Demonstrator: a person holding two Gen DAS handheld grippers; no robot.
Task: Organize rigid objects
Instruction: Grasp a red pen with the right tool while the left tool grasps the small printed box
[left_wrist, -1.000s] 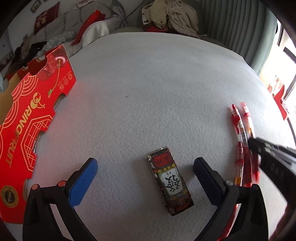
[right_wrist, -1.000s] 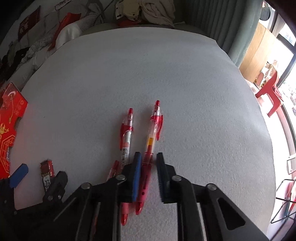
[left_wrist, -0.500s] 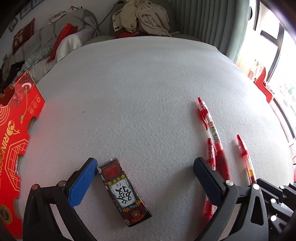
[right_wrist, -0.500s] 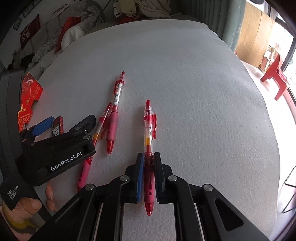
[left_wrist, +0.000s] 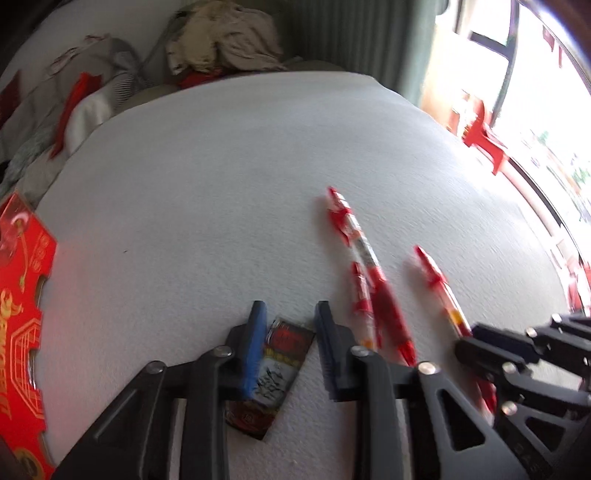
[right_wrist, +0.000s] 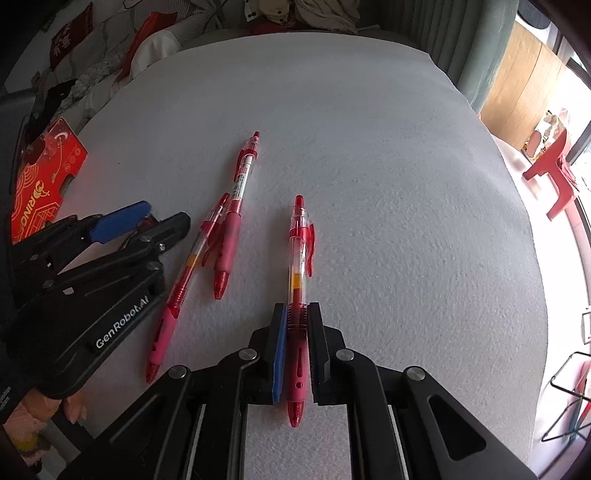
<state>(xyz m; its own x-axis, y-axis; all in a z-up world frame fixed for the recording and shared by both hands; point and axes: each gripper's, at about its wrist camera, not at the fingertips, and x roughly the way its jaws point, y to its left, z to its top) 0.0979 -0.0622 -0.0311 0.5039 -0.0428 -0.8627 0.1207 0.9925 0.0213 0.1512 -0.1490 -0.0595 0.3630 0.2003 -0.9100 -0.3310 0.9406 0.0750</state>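
Pens: one red pen (right_wrist: 298, 291) is clamped in the right claw (right_wrist: 297, 314) on the white counter (right_wrist: 369, 166); only the left view shows the left claw (left_wrist: 290, 332) closing around a small patterned box (left_wrist: 275, 373), two pens (right_wrist: 229, 221) just beside.

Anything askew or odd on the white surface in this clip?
Nothing damaged or spilled. Two loose red pens lie side by side, overlapping rather than neatly parallel; the small box sits slanted between the closing left gripper jaws.
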